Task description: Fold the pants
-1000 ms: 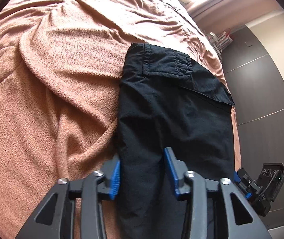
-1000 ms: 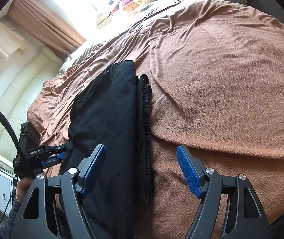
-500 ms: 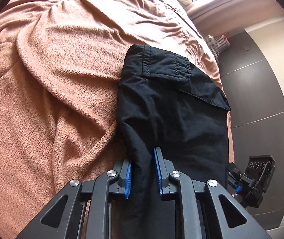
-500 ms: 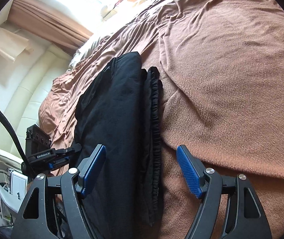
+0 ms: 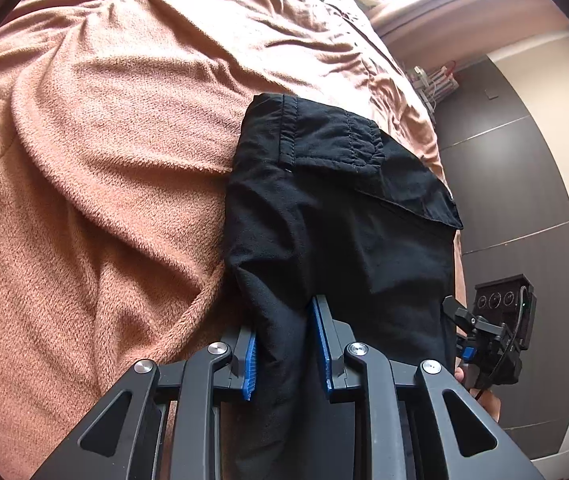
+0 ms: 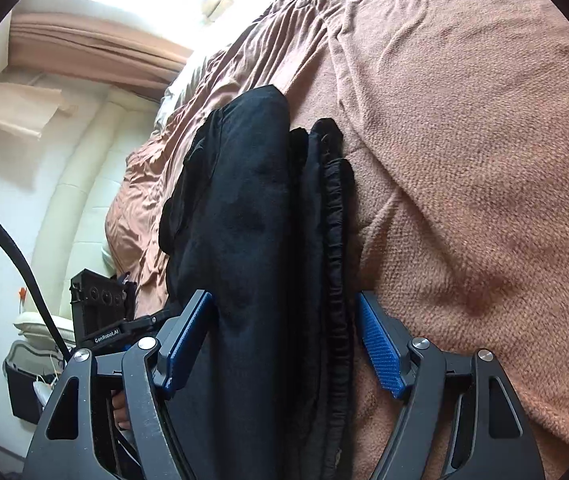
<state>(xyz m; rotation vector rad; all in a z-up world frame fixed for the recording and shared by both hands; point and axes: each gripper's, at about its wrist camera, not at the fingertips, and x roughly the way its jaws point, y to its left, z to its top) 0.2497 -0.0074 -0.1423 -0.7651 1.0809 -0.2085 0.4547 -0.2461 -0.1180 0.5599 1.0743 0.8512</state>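
Black pants (image 5: 340,216) lie folded lengthwise on a brown blanket (image 5: 104,168), hem end far from the left wrist camera. My left gripper (image 5: 284,340) is shut on a bunched edge of the pants between its blue pads (image 5: 250,364). In the right wrist view the pants (image 6: 252,220) show their gathered waistband (image 6: 334,216) on the right side. My right gripper (image 6: 284,340) is open, its jaws straddling the pants with the waistband between them. Each gripper shows in the other's view: the right one (image 5: 484,336) and the left one (image 6: 112,320).
The blanket (image 6: 464,140) covers the whole bed, rumpled in broad folds. Dark wardrobe panels (image 5: 524,184) stand beyond the bed's edge. A cream padded headboard (image 6: 76,200), curtains (image 6: 84,44) and a black cable (image 6: 12,248) are at the left of the right wrist view.
My left gripper closed from open onto the pants edge and lifted it slightly. My right gripper moved forward over the pants, and its open jaws came around the waistband end.
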